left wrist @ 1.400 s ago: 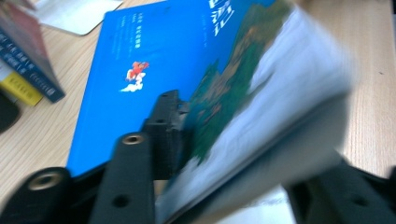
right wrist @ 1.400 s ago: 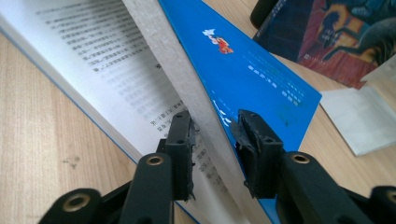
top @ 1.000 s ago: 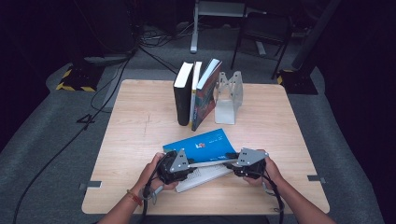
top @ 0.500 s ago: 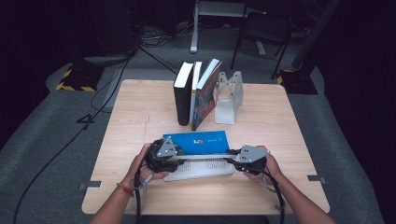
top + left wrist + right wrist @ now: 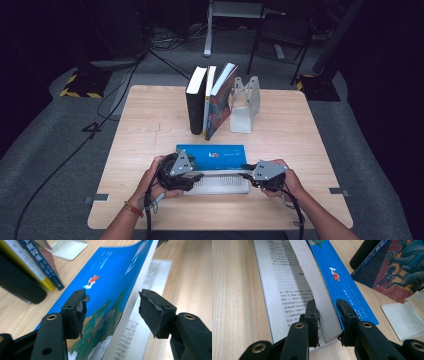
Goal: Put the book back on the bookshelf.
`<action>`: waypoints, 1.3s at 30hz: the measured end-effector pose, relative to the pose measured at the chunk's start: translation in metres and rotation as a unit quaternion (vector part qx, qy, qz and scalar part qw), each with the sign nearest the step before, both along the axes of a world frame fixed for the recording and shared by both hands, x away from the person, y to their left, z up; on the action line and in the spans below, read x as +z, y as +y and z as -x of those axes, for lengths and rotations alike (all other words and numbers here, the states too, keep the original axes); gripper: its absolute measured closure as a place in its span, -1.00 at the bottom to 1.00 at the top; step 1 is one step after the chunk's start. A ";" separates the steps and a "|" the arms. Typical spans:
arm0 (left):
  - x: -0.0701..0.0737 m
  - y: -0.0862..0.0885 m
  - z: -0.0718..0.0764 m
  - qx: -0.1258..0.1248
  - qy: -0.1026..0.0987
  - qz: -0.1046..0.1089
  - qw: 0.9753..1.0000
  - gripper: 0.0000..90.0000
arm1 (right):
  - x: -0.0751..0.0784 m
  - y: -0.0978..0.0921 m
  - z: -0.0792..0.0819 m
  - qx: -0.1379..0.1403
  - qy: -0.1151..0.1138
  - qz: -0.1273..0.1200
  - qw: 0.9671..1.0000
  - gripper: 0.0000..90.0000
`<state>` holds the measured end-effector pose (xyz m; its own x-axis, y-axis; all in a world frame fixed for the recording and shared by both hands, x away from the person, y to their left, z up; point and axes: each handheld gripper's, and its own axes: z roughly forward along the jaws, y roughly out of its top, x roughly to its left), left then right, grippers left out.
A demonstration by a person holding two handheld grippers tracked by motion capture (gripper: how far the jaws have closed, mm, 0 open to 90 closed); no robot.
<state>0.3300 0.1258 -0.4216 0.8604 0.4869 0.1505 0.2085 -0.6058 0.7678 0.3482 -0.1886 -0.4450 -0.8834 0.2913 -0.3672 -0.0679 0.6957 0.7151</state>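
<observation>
Both hands have spread farther apart since half a second ago, and the blue-covered paperback book [image 5: 212, 156] now lies squarer to the near edge of the light wooden counter [image 5: 295, 130], its cover block lifted off an exposed white page of print [image 5: 220, 184]. It sits at the near middle of the counter, opened lengthwise: the glossy blue cover with a small red-and-white figure stands tilted up together with a thick grey-white wad of pages, while one printed page lies flat on the near side.

At the book's left end the left hand-held gripper [image 5: 111, 312] is held low, its jaws spread wide on either side of the raised cover and page block, neither pad pressing on it. At the right end the right hand-held gripper [image 5: 327, 315] has its jaws pinched on the right end of the raised page block, one pad on the printed side and one on the blue cover. Each forearm comes in from the near edge, the hands wrapped around the tools.

On the far middle of the counter three upright books [image 5: 210, 102] stand together, black, yellow-spined and a dark illustrated one, leaning beside one pale metal bookend [image 5: 245, 105] on their right. Two hand-held grippers, four books in all.
</observation>
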 end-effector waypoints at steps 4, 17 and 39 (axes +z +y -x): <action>0.002 -0.013 0.009 -0.012 0.000 0.006 1.000 -0.24 | -0.001 0.002 0.000 0.002 0.004 0.007 1.000 0.59; -0.028 -0.039 0.000 0.052 0.011 -0.075 0.996 0.29 | -0.003 0.007 0.004 0.010 -0.003 0.003 1.000 0.58; -0.029 -0.047 -0.001 0.025 0.026 -0.046 0.998 0.04 | -0.003 0.003 0.009 0.029 0.003 -0.036 0.999 0.60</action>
